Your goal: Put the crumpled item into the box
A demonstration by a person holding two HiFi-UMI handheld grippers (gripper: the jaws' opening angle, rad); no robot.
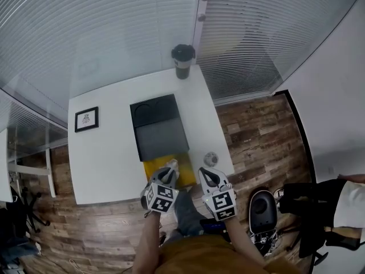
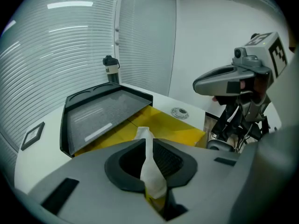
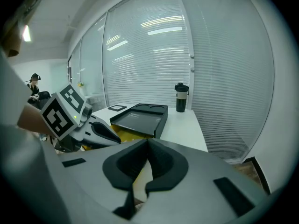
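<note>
Tissue [image 2: 152,171] sat clamped in the left tool [image 2: 148,143] near the box's [image 2: 177,130] open end; the right tool [image 3: 147,143] was closed, empty. Releasing low, clear of the lid [image 2: 100,111], seemed wisest.

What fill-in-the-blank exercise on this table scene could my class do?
1. The left gripper clamps a tissue; the right gripper holds ____.
2. The box, partly covered by the tray, is ____ in colour.
3. In the head view, the frame lies ____ of the tray.
Missing words: nothing; yellow; left.
</note>
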